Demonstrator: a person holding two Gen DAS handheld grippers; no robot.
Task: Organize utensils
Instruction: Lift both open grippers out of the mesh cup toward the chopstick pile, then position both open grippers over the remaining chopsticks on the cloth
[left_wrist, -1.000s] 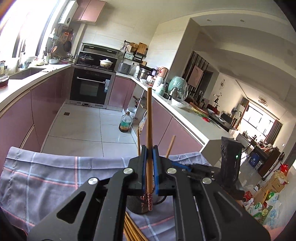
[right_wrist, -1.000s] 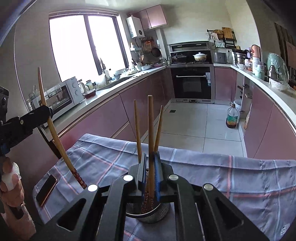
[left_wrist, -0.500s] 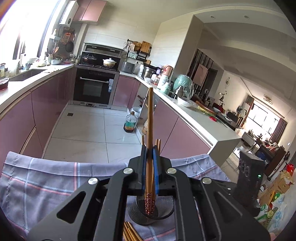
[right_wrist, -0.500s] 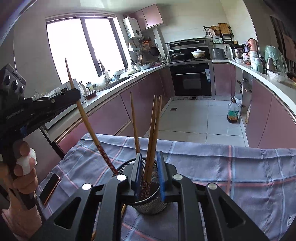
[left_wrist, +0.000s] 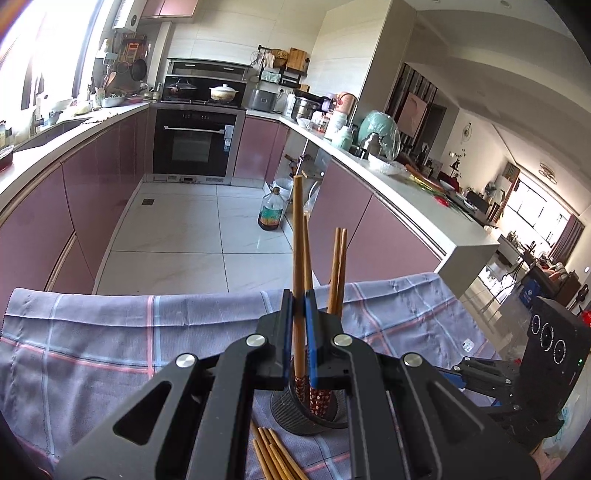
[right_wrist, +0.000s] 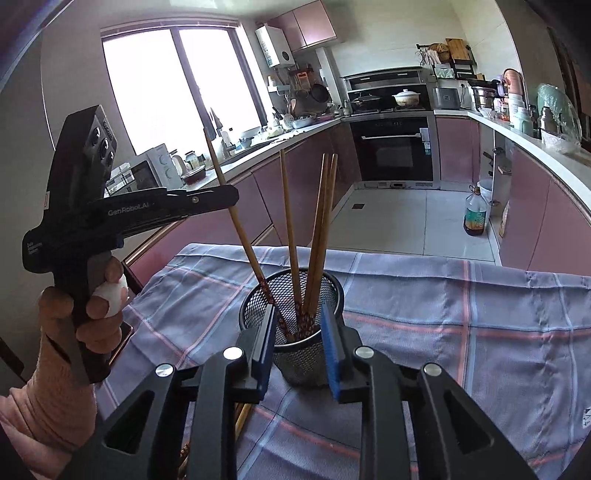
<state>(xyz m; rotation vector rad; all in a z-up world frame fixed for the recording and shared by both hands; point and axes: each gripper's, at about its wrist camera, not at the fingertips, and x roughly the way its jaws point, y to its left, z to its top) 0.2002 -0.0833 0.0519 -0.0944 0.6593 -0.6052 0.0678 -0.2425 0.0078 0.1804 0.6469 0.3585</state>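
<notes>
Chopsticks are what I am sorting, and the mesh cup on the checked cloth is where they go. My left gripper is clamped on one chopstick, pads pressing its shaft low down. In the right wrist view that stick leans over the cup's left rim, patterned end already down inside the mesh, plain end pointing up and away to the left. Its long axis runs steeply, close to upright, tilted off the cup's centre line.

Three more chopsticks stand in the cup, patterned ends at the bottom, plain ends fanning upward.

My right gripper sits just in front of the cup, on the near side. Its jaws have just been opening, and now stand parted with nothing pressed between the pads; the cup's near wall shows in the gap.

So the left hand is the one that matters. I judge the next move is simply to let go, since the stick's lower end lies inside the rim. The risk is it tipping leftward over the edge.

Loose chopsticks lie flat on the cloth just in front of the cup, waiting.
</notes>
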